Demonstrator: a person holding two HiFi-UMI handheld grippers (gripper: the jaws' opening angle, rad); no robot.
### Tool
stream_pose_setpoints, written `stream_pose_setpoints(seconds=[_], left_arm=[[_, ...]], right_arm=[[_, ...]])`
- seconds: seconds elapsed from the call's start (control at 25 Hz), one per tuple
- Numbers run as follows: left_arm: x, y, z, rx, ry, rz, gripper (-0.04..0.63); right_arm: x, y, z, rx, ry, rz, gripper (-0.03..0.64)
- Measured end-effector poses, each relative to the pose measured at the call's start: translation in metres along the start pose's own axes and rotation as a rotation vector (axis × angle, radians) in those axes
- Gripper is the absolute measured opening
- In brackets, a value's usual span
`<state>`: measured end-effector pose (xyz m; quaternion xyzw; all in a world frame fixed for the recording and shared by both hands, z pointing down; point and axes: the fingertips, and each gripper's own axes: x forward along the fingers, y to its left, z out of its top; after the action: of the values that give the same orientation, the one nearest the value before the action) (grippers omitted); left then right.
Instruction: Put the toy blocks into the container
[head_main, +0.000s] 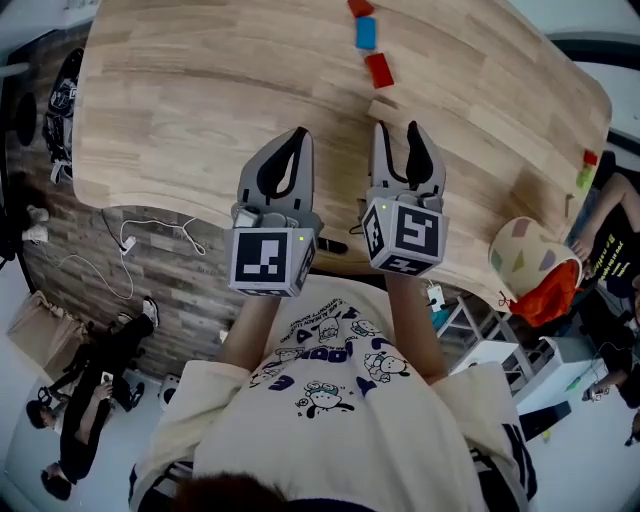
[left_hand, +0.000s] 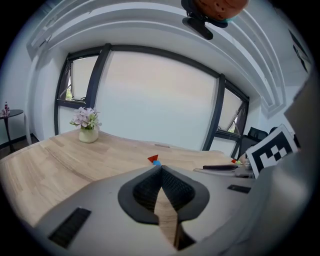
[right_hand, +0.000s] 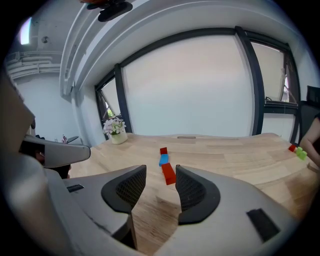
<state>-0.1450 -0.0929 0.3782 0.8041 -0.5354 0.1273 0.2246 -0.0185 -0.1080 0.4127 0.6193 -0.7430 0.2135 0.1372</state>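
Observation:
Three toy blocks lie in a row on the far part of the wooden table (head_main: 200, 100): a red one (head_main: 360, 7), a blue one (head_main: 366, 33) and a longer red one (head_main: 379, 70). My right gripper (head_main: 397, 130) hovers just short of them, open and empty. In the right gripper view the long red block (right_hand: 168, 174) shows through the gap of the right gripper (right_hand: 161, 169), with the blue block (right_hand: 164, 160) and small red block (right_hand: 163, 150) behind it. My left gripper (head_main: 298, 135) is beside the right one, jaws together on nothing; the left gripper (left_hand: 160, 167) points at the far blocks (left_hand: 154, 159).
A cream container with pastel shapes (head_main: 530, 255) sits off the table's near right edge, next to orange cloth (head_main: 547, 292). Small red and green blocks (head_main: 587, 168) lie at the right edge. A flower pot (right_hand: 116, 132) stands far left. A person (head_main: 610, 250) sits at the right.

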Motion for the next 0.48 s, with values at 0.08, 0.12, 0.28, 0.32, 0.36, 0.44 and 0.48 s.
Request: stream_pose_setpoints(seconds=[0.08, 0.12, 0.28, 0.32, 0.36, 0.44, 0.48], left_arm=[[0.006, 0.002, -0.003, -0.009, 0.011, -0.006, 0.031], [0.008, 0.003, -0.005, -0.013, 0.017, -0.009, 0.031], [0.017, 0.008, -0.010, -0.030, 0.043, -0.017, 0.031], [0.019, 0.009, -0.012, -0.035, 0.051, -0.018, 0.031], [0.021, 0.011, -0.013, -0.039, 0.057, -0.017, 0.031], [0.024, 0.013, -0.015, -0.044, 0.066, -0.016, 0.031], [0.025, 0.014, -0.017, -0.046, 0.069, -0.017, 0.031]], right_arm=[[0.006, -0.001, -0.006, -0.005, 0.020, -0.008, 0.181], [0.008, -0.001, -0.008, -0.004, 0.028, -0.012, 0.183], [0.016, -0.003, -0.017, -0.003, 0.056, -0.024, 0.189], [0.018, -0.004, -0.020, -0.005, 0.064, -0.026, 0.195], [0.020, -0.005, -0.022, -0.005, 0.073, -0.027, 0.202], [0.023, -0.006, -0.027, 0.001, 0.090, -0.028, 0.224], [0.024, -0.007, -0.029, 0.003, 0.100, -0.030, 0.236]])
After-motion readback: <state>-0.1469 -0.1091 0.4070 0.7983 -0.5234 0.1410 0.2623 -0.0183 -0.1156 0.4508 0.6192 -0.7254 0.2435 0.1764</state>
